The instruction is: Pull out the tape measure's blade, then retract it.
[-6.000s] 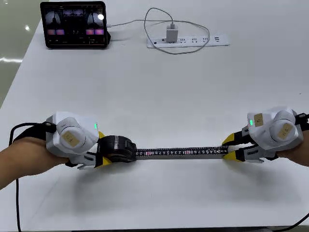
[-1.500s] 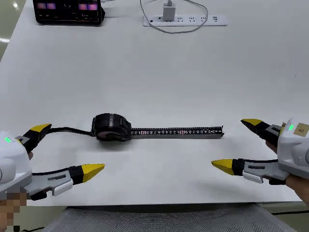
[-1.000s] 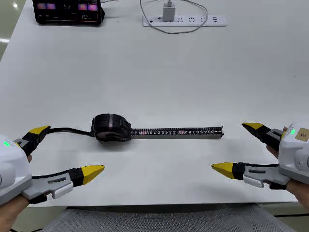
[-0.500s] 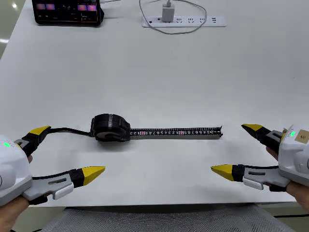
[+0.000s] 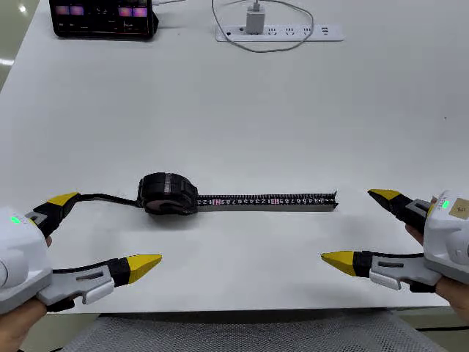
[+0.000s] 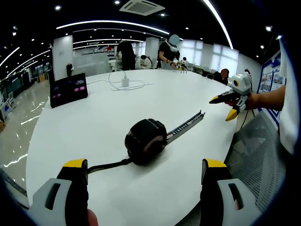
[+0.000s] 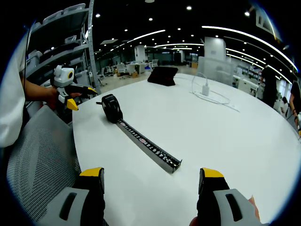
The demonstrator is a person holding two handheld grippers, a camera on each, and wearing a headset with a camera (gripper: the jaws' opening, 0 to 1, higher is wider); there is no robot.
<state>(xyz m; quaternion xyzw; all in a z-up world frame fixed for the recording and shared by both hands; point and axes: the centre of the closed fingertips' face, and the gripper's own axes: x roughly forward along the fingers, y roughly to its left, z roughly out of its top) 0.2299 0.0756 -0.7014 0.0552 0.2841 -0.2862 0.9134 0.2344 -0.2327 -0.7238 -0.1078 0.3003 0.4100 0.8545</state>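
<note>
left gripper [image 5: 106, 229]: near-left table edge, jaws spread wide, holding nothing | right gripper [image 5: 357, 226]: near-right edge, jaws wide apart, empty | tape measure [image 5: 168, 194]: lying on white table [image 5: 234, 110] between them, touching neither | blade [image 5: 267, 200]: drawn out rightward, flat on table | far edge: tablet [image 5: 102, 16], power strip [image 5: 278, 31]

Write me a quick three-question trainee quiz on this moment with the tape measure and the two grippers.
1. Fill in: the left gripper and the right gripper both have their jaws ____.
2. The blade of the tape measure is: A) fully wound in; B) pulled out, lying on the table; C) held up in the air.
3. True or false: a gripper is touching the tape measure.

Key: 1 open; 2 B; 3 false.
</note>
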